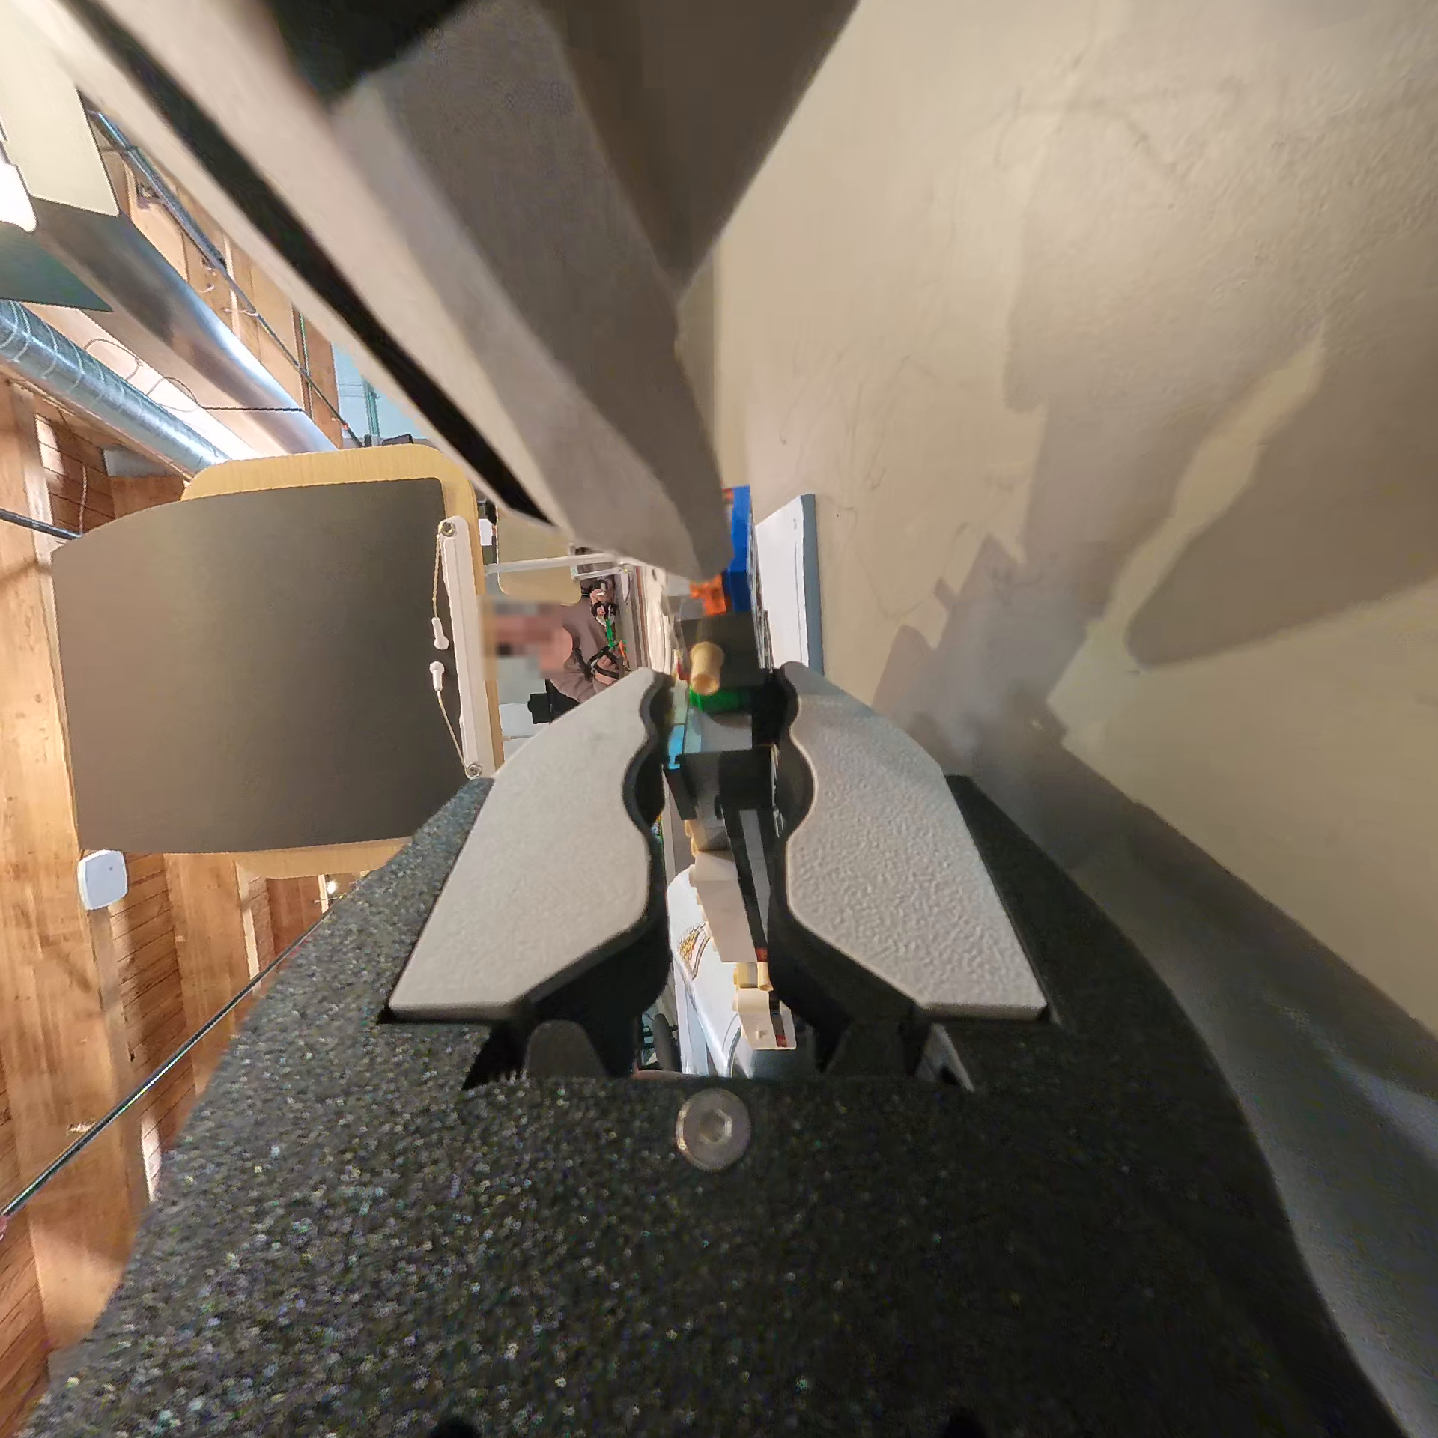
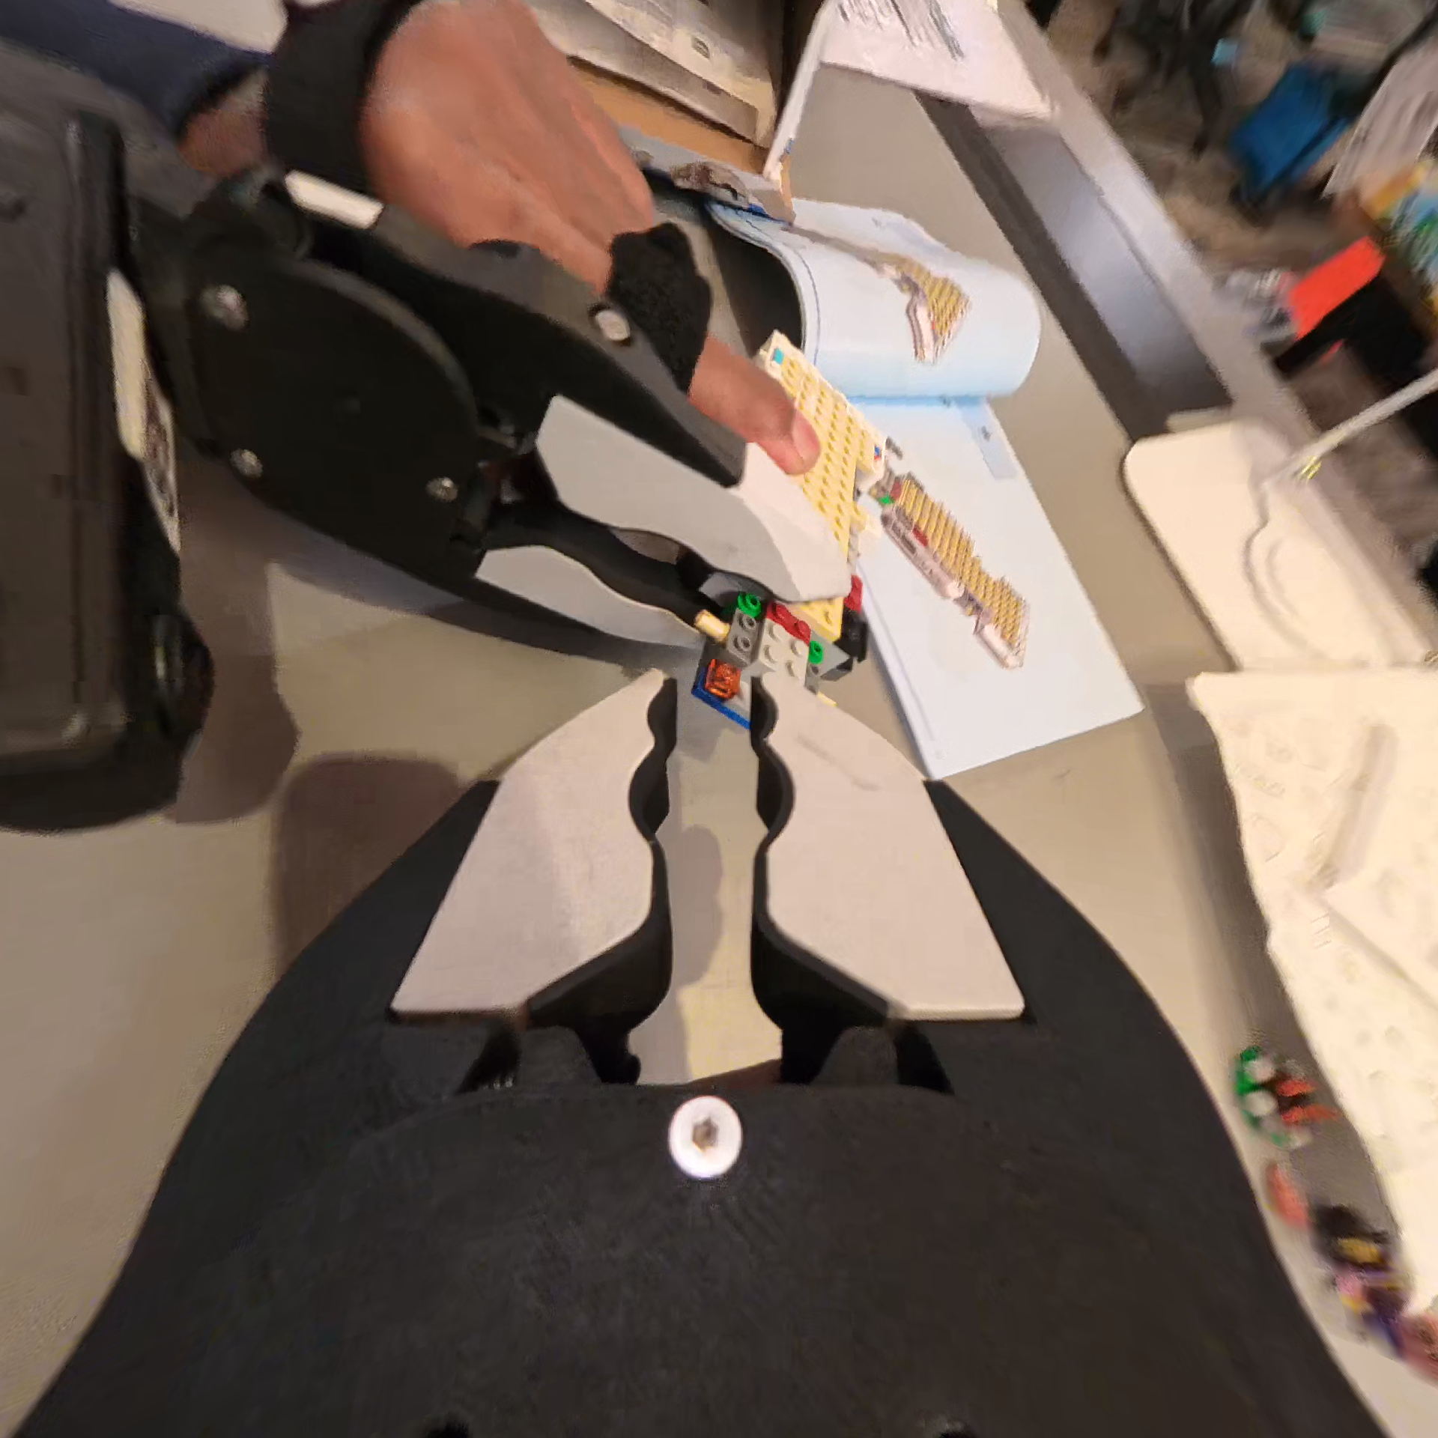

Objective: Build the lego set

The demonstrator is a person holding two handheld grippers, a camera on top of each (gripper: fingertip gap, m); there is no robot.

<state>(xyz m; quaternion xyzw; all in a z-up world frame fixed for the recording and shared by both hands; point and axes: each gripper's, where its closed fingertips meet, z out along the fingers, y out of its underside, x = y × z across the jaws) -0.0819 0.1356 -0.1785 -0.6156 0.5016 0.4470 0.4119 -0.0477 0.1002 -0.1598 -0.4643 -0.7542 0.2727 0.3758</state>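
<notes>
Multicoloured plastic brick model (image 2: 786,638), tan plate with grey, red and green pieces: clamped in the left tongs (image 2: 766,599), raised above the grey counter (image 2: 389,700). Its orange-and-blue end (image 2: 724,685) sits at the tips of the right tongs (image 2: 710,700), which stand parted; contact cannot be told. Pale blue booklet (image 2: 1011,622) lies open just beyond. Loose bricks (image 2: 1276,1097) lie at right.

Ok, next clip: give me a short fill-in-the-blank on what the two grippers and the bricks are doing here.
1. The left gripper is clamped on a toy-brick ____.
2. The small transparent brick at the right gripper's fingertips is ____.
3. The open instruction booklet has ____ pages.

Missing words: model; orange; light blue
</notes>
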